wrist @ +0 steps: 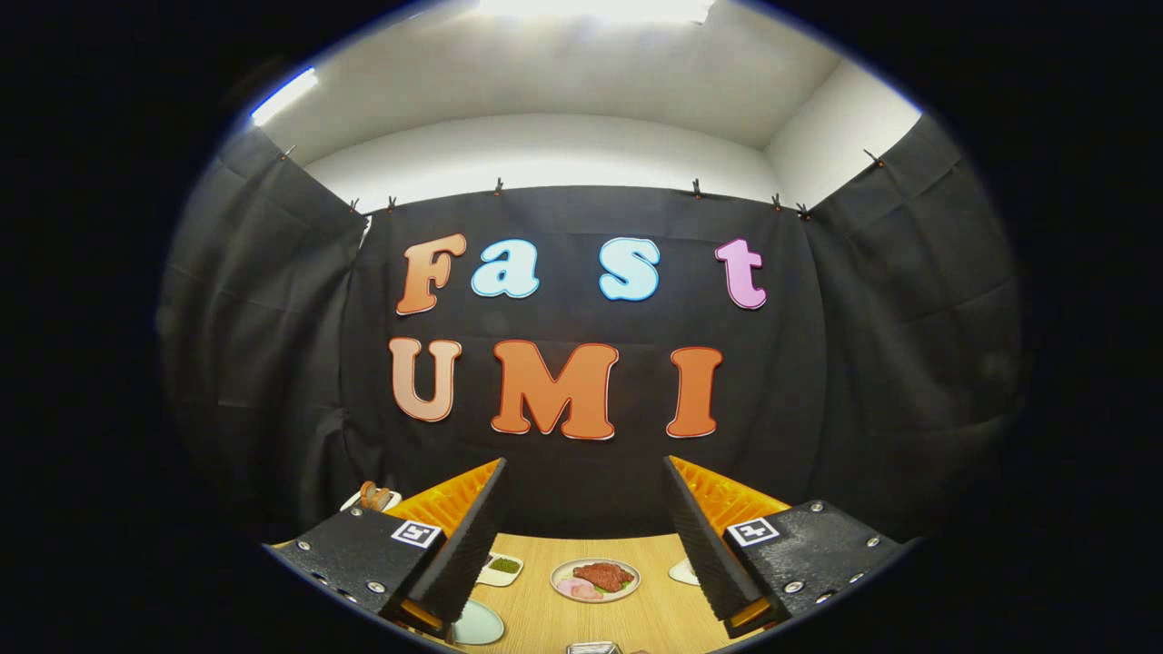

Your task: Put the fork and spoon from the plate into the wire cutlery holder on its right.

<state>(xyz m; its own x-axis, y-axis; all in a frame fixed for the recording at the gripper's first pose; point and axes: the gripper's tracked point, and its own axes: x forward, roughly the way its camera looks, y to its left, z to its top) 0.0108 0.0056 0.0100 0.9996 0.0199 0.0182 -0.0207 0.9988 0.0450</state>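
Observation:
My gripper [586, 472] is held high over the wooden table [636, 622], tilted up toward the booth's back wall. Its two black ridged fingers [472, 536] with orange backs stand wide apart, with nothing between them. Low between the fingers, at the near edge of the table, a sliver of the wire cutlery holder [593, 648] peeks in. A pale round plate [480, 625] lies just by the left finger; its contents are hidden. I cannot make out the fork or the spoon.
Beyond the fingers sits a plate of meat and pink slices [595, 579]. A small white dish of green food [502, 568] lies to its left, another white dish [683, 572] by the right finger, and a dish with brown pieces [372, 497] at the far left.

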